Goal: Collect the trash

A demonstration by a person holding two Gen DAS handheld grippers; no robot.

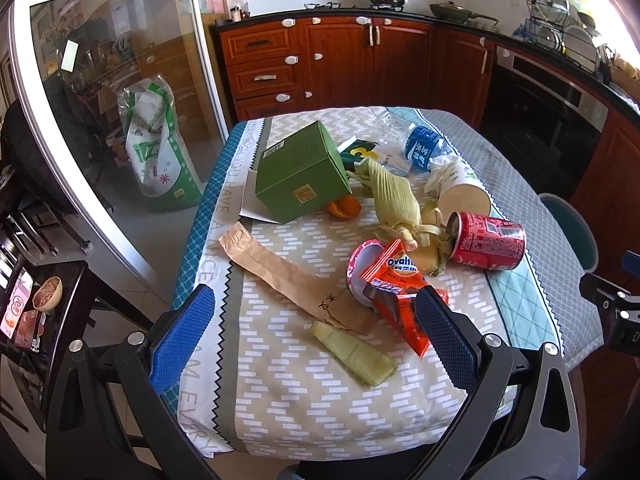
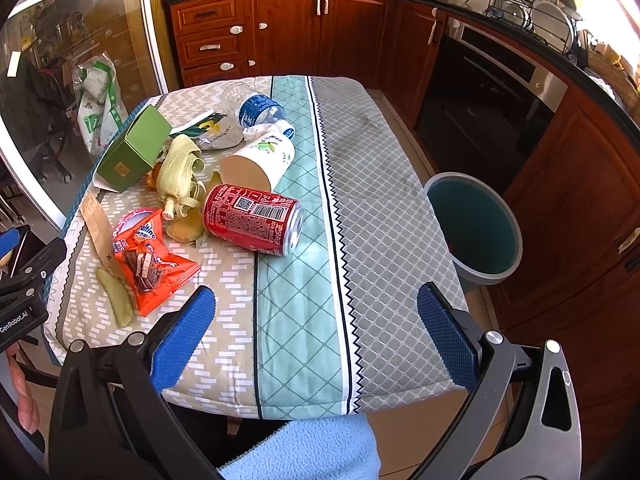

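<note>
Nothing looks collected yet: beside the empty round grey bin [image 2: 474,228], the red drink can [image 2: 252,224], orange snack wrapper [image 2: 154,268] and the rest litter the cloth-covered worktop [image 2: 380,184], both the left tool [image 1: 316,332] and right tool [image 2: 316,330] gaping wide and holding nothing.

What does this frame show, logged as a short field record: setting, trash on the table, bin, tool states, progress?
setting: kitchen, table with patterned cloth
trash: red soda can on its side, paper cup tipped over, orange Ovaltine wrapper, green box, corn husk, plastic bottle, brown paper sleeve
bin: teal wastebasket on the floor beside the table
left tool: open, empty
right tool: open, empty
progress: nothing gripped yet
</note>
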